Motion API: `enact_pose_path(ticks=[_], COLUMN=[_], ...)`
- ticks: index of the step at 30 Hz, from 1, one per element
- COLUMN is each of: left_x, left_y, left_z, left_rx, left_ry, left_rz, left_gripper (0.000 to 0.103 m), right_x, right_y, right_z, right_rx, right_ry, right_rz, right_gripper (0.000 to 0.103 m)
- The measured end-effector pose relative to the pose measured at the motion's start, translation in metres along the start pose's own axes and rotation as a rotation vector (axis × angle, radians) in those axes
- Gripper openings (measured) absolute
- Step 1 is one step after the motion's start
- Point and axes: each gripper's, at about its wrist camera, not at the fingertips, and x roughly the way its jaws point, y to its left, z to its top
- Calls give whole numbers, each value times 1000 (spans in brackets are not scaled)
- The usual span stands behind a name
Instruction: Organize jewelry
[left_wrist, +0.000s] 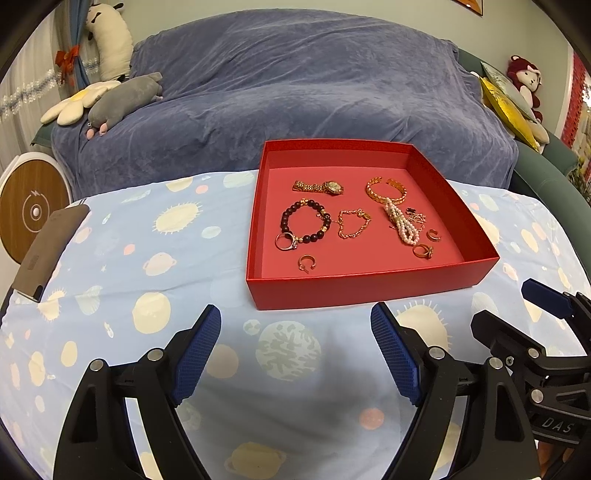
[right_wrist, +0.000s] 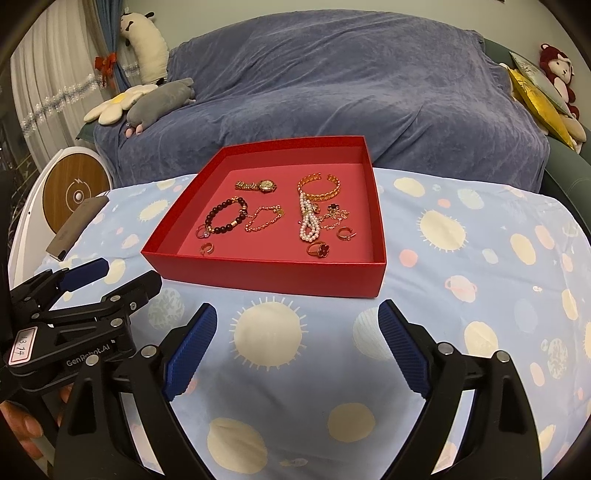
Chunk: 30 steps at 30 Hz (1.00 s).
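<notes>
Left gripper (left_wrist: 296, 341) and right gripper (right_wrist: 297, 338): jaws spread apart, nothing held, side by side over planet-print cloth (right_wrist: 461, 258). Red box (left_wrist: 364, 290) just ahead of both; jewelry inside: watch (left_wrist: 321, 187), dark bead bracelet (left_wrist: 306, 223), pearl strand (right_wrist: 309, 221), rings.

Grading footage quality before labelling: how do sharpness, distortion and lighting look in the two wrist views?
Left wrist view: strong fisheye bending, dark vignette corners; shallow red cardboard box and gold wristwatch inside are sharp; open left gripper casts a soft shadow on the planet-print cloth. Right wrist view: same curvature; pearl strand crisp, no glare; open right gripper in focus.
</notes>
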Motion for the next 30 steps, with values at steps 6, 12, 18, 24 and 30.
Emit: enact_pose_path(ticks=[6,12,18,24,30], left_x=[-1,-2,-2,-2,-4], left_y=[-2,-4,-4,-5,-8], left_z=[0,-1,-1,-1,-1], left_rx=[6,9,9,9,6], left_ry=[-4,-4,-4,-2,-6], left_rz=[-1,0,-1,4,13], left_gripper=[81,81,81,81,81], right_x=[-1,0,-1,-1,-1], right_y=[1,2,4,4,5], right_z=[-1,-1,-1,-1,-1], right_rx=[-5,-6,-13,-12,-10], right_ry=[2,4,7,7,7], right_rz=[0,0,1,3,4], right_gripper=[87,87,87,87,87])
